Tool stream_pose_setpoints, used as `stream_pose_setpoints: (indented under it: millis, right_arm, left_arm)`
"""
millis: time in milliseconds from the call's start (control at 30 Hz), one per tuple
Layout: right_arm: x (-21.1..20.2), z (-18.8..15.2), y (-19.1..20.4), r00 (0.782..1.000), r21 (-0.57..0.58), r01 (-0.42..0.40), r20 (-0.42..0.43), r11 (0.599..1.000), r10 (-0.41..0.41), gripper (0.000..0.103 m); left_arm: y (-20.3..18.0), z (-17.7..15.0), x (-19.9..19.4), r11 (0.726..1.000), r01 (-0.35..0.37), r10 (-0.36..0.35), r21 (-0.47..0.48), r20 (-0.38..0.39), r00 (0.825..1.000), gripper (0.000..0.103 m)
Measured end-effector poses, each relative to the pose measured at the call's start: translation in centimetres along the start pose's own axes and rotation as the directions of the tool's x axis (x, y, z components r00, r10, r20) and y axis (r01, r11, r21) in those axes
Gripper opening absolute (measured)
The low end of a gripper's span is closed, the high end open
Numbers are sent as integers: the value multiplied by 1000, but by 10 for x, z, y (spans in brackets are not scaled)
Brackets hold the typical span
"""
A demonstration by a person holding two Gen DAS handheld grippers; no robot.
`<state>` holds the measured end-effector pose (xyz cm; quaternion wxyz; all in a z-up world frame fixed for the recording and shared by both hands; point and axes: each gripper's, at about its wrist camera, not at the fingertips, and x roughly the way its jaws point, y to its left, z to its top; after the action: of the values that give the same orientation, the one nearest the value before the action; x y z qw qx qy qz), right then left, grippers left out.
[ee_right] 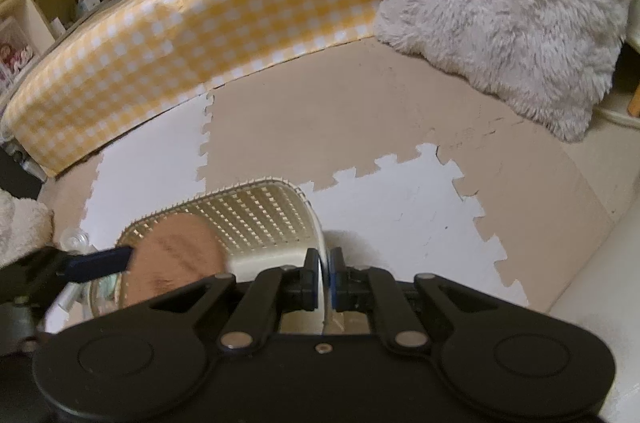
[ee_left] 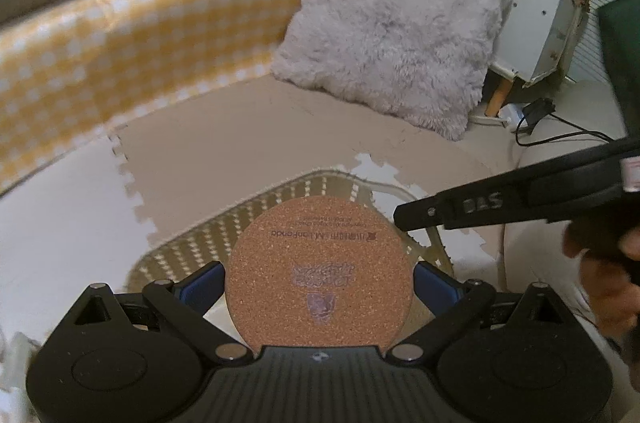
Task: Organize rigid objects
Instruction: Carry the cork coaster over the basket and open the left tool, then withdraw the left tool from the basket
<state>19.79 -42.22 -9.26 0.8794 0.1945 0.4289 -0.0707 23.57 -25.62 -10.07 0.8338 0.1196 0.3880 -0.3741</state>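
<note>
Left gripper (ee_left: 319,279) clamps the cork coaster (ee_left: 319,273) by its edges at the bottom centre of its view, over the basket (ee_left: 192,243), I judge so it can drop in flat. Right gripper (ee_right: 324,279) is pinched on the basket rim (ee_right: 322,255), probably to steady it. Only the right view shows the basket's open inside and the coaster from the side at lower left; only the left shows its print.

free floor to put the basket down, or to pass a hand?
Bare mat runs between the basket, the yellow checked bumper and the fluffy cushion; the white tile right of the basket is also bare. It is crowded at the basket: the left gripper holds the cork coaster over it, and the right gripper clamps its rim.
</note>
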Motion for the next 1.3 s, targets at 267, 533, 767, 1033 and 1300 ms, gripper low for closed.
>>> stream_pose_setpoints:
  millis: [267,533,767,1033,1300]
  right_arm:
    - [2,2,-5,1000,39,-24,-15,999,24,6]
    - [3,2,-7,999,49,-26,-21,998,27,6]
    - [3,3,-6,999,46,-20,-24,999,21,6]
    - [3,2,-6,1000,49,-17,-24,999,19,6]
    - [3,2,-3,1000,27,-3,-19,1000,4,6]
  left_arm:
    - [5,-4,37,995,35,-43,-90,-84,996,99]
    - [2,-8,53,988,71,-89,-140,-122,989,99]
    - [5,-10,58,979,76,-105,-187,-148,983,103]
    - [6,-9,56,979,70,-101,-190,-157,982,103]
    - [4,-6,43,983,67,-94,-173,-152,984,103]
